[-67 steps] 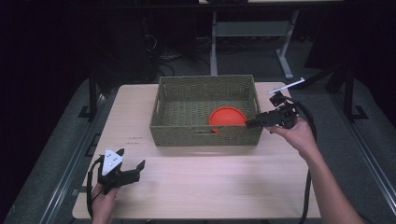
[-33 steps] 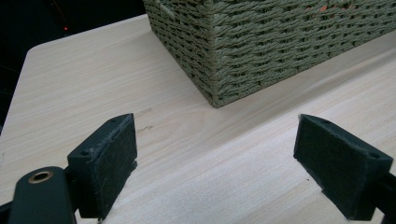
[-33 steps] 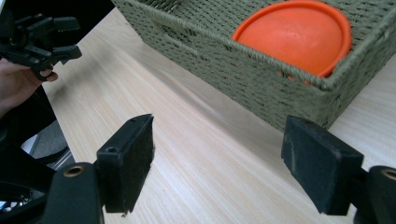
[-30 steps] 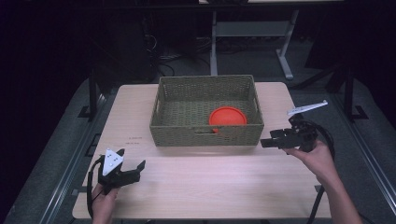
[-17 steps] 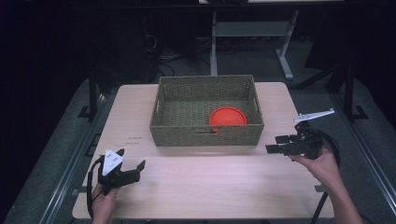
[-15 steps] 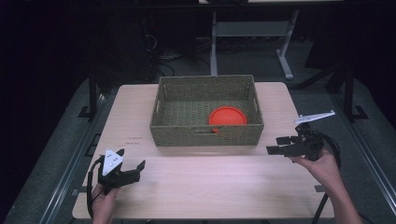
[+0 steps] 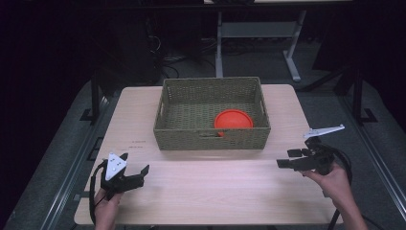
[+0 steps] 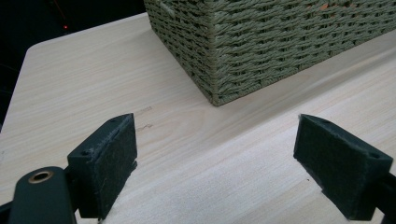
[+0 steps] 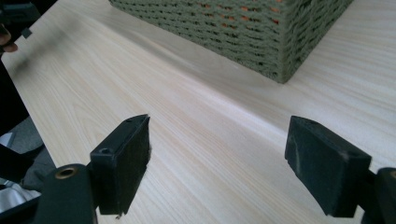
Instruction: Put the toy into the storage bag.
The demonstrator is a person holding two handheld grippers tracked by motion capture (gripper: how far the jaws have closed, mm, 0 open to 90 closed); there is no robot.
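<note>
Holding both hand-held grippers released over the surface (image 7: 206, 191), nothing between the jaws.
Left hand-held gripper (image 7: 136, 175) sits near the front left corner; right hand-held gripper (image 7: 287, 159) hovers at the right edge. Woven basket (image 7: 210, 136) stands mid-surface, well apart from both, with an orange dish (image 7: 233, 120) inside at its front right.

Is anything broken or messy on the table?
Nothing stands out. The woven basket sits straight on the table, with an orange bowl lying inside it near the front right corner. Nothing is spilled or tipped over. Both the left gripper and the right gripper are open and hold nothing.
</note>
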